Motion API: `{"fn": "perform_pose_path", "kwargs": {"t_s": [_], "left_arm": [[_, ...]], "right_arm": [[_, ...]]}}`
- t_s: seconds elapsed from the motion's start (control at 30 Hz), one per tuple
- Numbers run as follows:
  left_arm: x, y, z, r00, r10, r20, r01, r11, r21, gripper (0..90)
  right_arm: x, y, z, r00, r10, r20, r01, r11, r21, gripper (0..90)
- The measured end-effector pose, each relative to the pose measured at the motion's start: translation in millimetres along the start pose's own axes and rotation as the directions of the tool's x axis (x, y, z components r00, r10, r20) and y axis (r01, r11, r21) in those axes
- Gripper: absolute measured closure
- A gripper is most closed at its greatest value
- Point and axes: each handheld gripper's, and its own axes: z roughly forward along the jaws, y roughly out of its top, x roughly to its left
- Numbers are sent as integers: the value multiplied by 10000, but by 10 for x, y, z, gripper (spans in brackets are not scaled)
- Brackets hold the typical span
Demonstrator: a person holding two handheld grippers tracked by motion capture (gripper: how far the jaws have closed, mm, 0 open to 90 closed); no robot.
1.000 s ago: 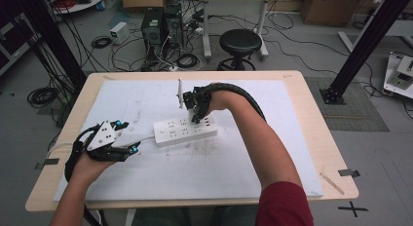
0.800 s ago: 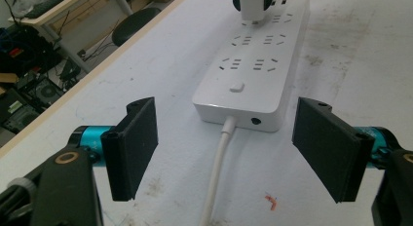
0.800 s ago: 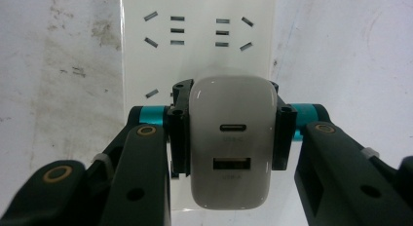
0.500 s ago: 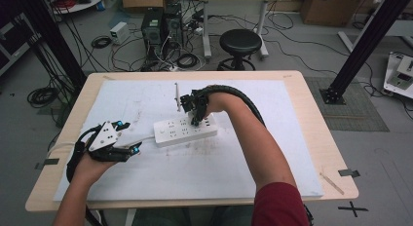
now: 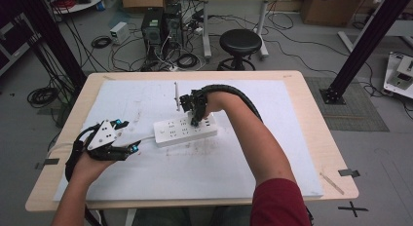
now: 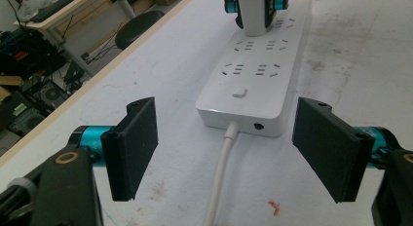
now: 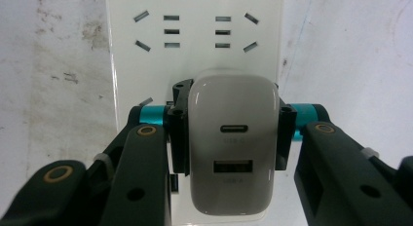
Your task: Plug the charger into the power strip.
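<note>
A white power strip (image 5: pixel 185 130) is lying near the middle of the surface (image 5: pixel 302 138), on a white sheet (image 5: pixel 146 99) covering most of it. The right hand-held gripper (image 5: pixel 196 120) is coming down onto the strip from above, and its jaws are clamping the two sides of a white charger (image 7: pixel 231 148). In the right gripper view the charger is sitting over the strip's sockets, its end face showing an oval port above a rectangular port; whether its prongs are seated in the strip is hidden. The left hand-held gripper (image 5: pixel 127 137) is resting beside the strip's cord end, its jaws spread wide and gripping nothing. In the left gripper view the two pads (image 6: pixel 134 145) are standing well apart, and the strip's white cord (image 6: pixel 221 177) is running between them toward the strip's end face. A small white switch (image 6: pixel 239 92) is sitting on the strip's top near that end.
</note>
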Motion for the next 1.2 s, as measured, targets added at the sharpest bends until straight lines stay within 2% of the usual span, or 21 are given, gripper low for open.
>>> {"fn": "perform_pose_path", "kwargs": {"t_s": [0.13,0.17,0.2,0.23,0.27,0.33,0.43,0.53,0.6,0.63,0.7,0.77,0.83,0.87,0.93,0.97,1.03,1.1,1.17,1.2], "left_arm": [[6,-16,-1,10000,-78,31,78,10000,45,247],[5,-17,3,10000,-65,27,65,10000,49,247],[3,-16,7,10000,-65,52,65,10000,51,247],[3,-13,11,10000,-39,83,39,10000,64,247],[0,-8,17,9999,-12,108,11,10000,70,247],[-1,3,30,9999,-23,149,23,10000,34,247],[4,31,45,9998,-10,190,10,10000,-24,247],[39,81,60,9997,-109,208,105,9997,208,247],[67,134,58,9995,-117,289,114,9999,116,247],[77,162,57,9994,-90,322,88,9999,79,247],[92,208,52,9992,21,393,-22,10000,32,247],[103,236,45,9989,114,450,-113,9999,-21,247],[118,246,40,9985,103,539,-100,9999,-58,247],[119,243,43,9984,-11,561,22,9998,-184,247],[137,237,41,9980,-108,625,125,9996,-261,247],[148,233,39,9979,-90,649,108,9996,-274,247],[164,225,42,9978,-139,651,162,9993,-349,247],[176,218,43,9977,-180,647,206,9990,-398,247],[184,210,49,9983,-280,518,301,9988,-393,247],[187,205,50,9980,-359,528,380,9985,-400,247]], "right_arm": [[25,10,-9,9998,-6,218,4,9999,102,617],[26,3,-15,9996,87,264,-91,9999,144,551],[23,-4,-29,9983,292,502,-301,9994,173,466],[9,-15,-56,9965,651,523,-656,9978,67,452],[7,-29,-99,9956,803,487,-800,9968,-93,454],[24,-46,-189,9950,681,730,-647,9968,-478,417],[63,-83,-334,9898,981,1036,-872,9907,-1046,381],[141,-125,-495,9848,1330,1122,-1103,9759,-1885,368],[179,-174,-590,9749,1906,1153,-1574,9558,-2483,306],[200,-200,-632,9707,2112,1148,-1740,9468,-2707,304],[259,-261,-702,9645,2373,1156,-1898,9278,-3212,284],[316,-333,-766,9550,2756,1100,-2177,9026,-3713,266],[387,-400,-812,9434,3140,1067,-2428,8730,-4230,256],[414,-434,-831,9395,3201,1220,-2334,8589,-4558,244],[505,-502,-872,9236,3666,1120,-2646,8212,-5056,221],[550,-539,-886,9122,3925,1175,-2770,8022,-5289,212],[627,-622,-900,8998,4251,979,-2993,7649,-5705,207],[705,-705,-894,8850,4534,1059,-3084,7411,-5963,197],[798,-793,-884,8709,4840,854,-3360,7132,-6152,196],[838,-842,-877,8642,4955,876,-3404,7038,-6236,196]]}}
